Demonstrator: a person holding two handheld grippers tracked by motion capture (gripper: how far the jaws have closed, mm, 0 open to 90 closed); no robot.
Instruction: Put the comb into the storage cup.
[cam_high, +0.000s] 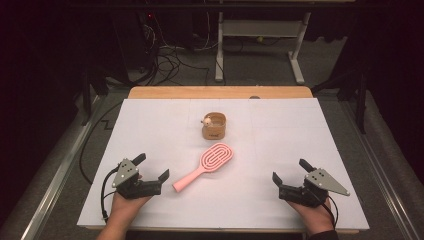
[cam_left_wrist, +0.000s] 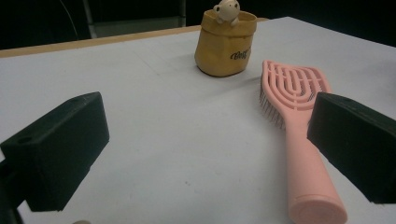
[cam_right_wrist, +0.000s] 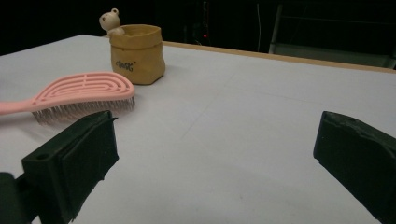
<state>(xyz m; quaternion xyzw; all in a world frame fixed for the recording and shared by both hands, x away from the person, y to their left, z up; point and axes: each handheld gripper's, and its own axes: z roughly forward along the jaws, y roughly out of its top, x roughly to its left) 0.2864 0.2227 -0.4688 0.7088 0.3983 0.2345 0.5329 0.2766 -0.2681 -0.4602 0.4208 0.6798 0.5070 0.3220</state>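
From the high view the pink hairbrush (cam_high: 206, 165) lies flat on the white bench (cam_high: 150, 125), just in front of the tan pot (cam_high: 214, 126), with the left tool (cam_high: 151, 167) near its handle end and the right tool (cam_high: 290, 171) well apart from it. Both tools have their jaws spread wide, nothing between them. The left gripper view shows the brush's bristles pointing down and a little bear figure (cam_left_wrist: 227, 10) on the pot's rim. The lettering on the pot is too small to read.
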